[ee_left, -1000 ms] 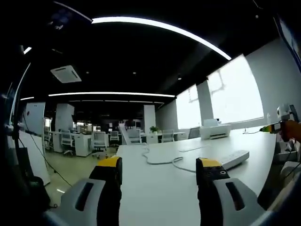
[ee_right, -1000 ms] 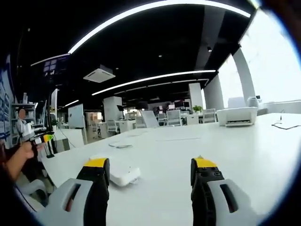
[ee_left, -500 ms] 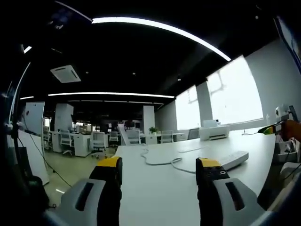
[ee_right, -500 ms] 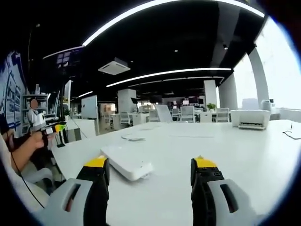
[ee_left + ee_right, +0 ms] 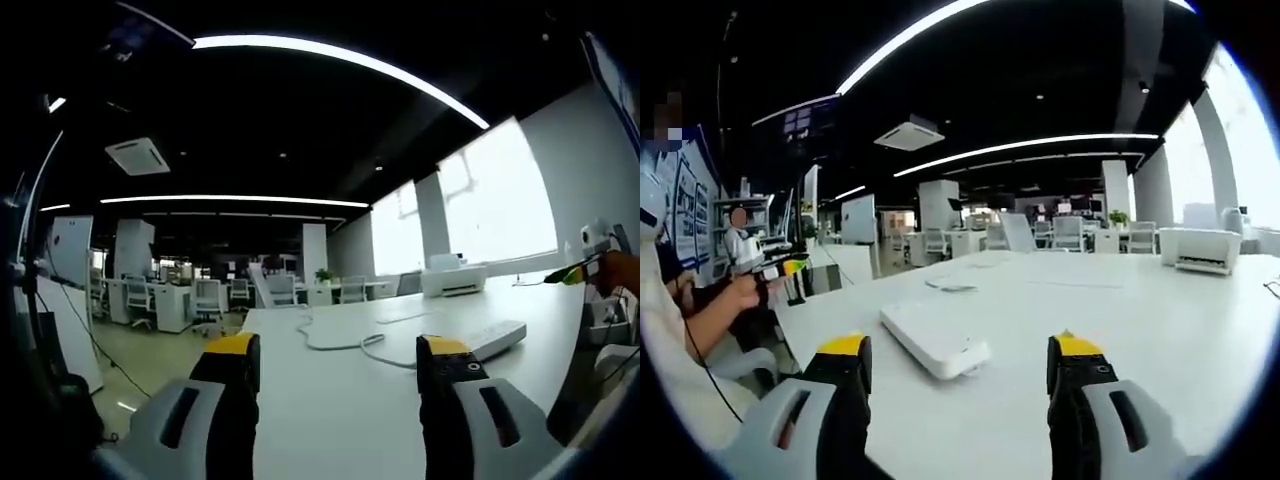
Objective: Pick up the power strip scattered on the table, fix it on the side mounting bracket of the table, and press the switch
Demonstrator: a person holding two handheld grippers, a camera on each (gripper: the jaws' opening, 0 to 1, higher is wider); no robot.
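The desk (image 5: 1160, 330) is showing a smooth, matt white top. The power strip (image 5: 933, 337) near its left edge is looking like smooth white plastic, its cable (image 5: 335, 343) rubbery. Both grippers' jaws are wearing matt black with yellow tips.

- The left gripper (image 5: 335, 375) is showing grey jaws with black inner faces and yellow tips.
- The right gripper (image 5: 958, 375) is wearing the same grey, black and yellow.
- The power strip (image 5: 934, 339) is showing plain white, and its cable (image 5: 340, 340) is looking white too.
- The table (image 5: 1160, 310) is appearing white, without pattern.
- The printer (image 5: 455, 279) is showing white.
- The ceiling (image 5: 250, 130) is looking black, with white light strips (image 5: 350, 60) glowing.
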